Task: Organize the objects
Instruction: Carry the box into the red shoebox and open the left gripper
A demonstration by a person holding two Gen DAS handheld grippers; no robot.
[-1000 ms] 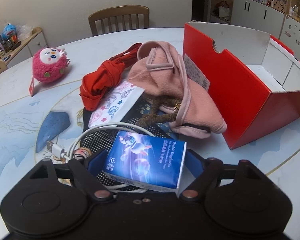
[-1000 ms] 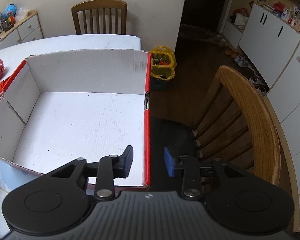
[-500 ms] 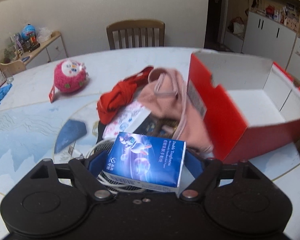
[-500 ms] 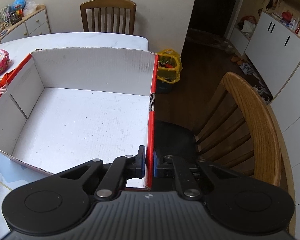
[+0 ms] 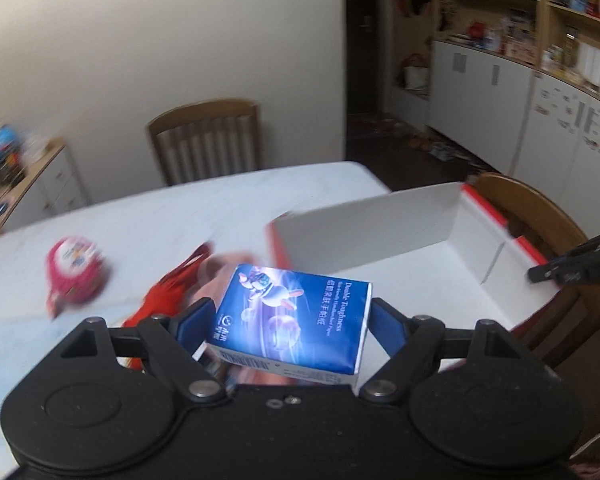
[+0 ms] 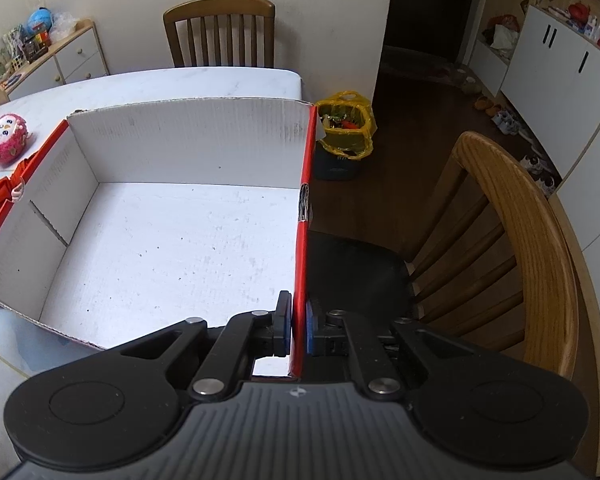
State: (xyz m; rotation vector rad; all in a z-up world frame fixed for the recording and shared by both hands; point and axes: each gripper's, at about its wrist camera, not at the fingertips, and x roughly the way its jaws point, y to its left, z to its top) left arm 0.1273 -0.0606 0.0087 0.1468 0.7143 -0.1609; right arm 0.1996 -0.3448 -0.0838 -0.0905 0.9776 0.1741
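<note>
- Looking from the left wrist, we carry the blue tissue pack (image 5: 296, 320), pinched crosswise in the left gripper (image 5: 290, 322); the red box (image 5: 400, 256) lies ahead and to its right.
- From the right wrist, our right gripper (image 6: 298, 330) pinches that box's right wall.

Quick count from my two cameras: one blue tissue pack (image 5: 290, 320) between my left gripper (image 5: 288, 322) pads, and one red cardboard box with a white inside (image 6: 172, 240), pinched at its wall by my right gripper (image 6: 298, 330). One pink round plush toy (image 6: 7, 135) at 10 o'clock, one red cloth bundle (image 5: 164, 296). Two brown wooden chairs: one (image 6: 220, 32) at 12, one (image 6: 512, 240) at 3. One yellow plastic bag (image 6: 346, 126).
</note>
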